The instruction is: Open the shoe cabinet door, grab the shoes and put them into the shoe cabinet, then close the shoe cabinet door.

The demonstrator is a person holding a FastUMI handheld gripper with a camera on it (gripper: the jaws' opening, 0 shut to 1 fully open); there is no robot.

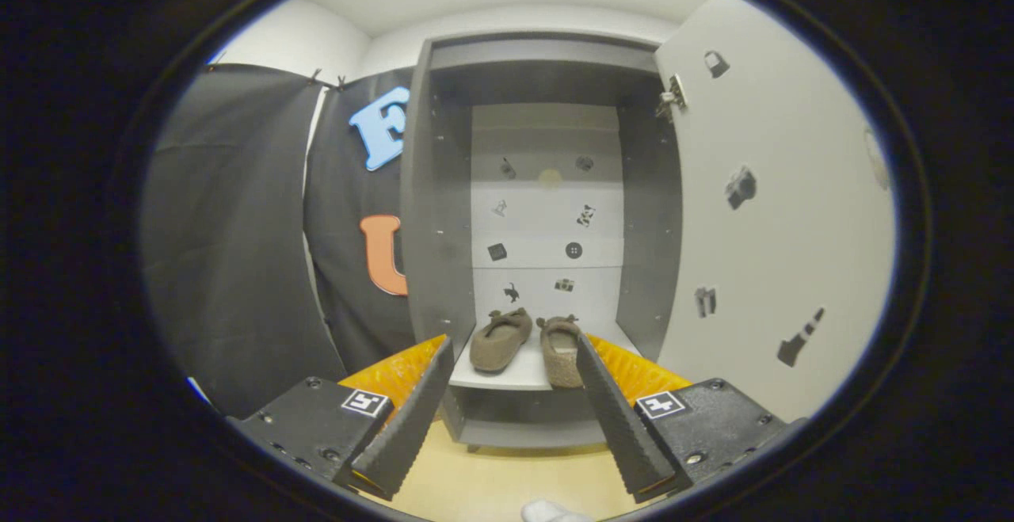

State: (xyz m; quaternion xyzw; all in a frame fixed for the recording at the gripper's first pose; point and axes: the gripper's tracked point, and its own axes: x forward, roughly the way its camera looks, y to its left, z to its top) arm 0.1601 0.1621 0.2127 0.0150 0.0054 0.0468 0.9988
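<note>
Two shoes [529,340] side by side on shoe cabinet [432,213] shelf; door [780,213] open; gripper [515,352] released, empty.

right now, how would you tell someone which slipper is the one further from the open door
Find the tall grey shoe cabinet with its white door swung open to the right. On its low white shelf, beyond the open tool, lie two brown fuzzy slippers. You want the left slipper, next to the cabinet's grey left wall; the right slipper lies on the door side.
</note>
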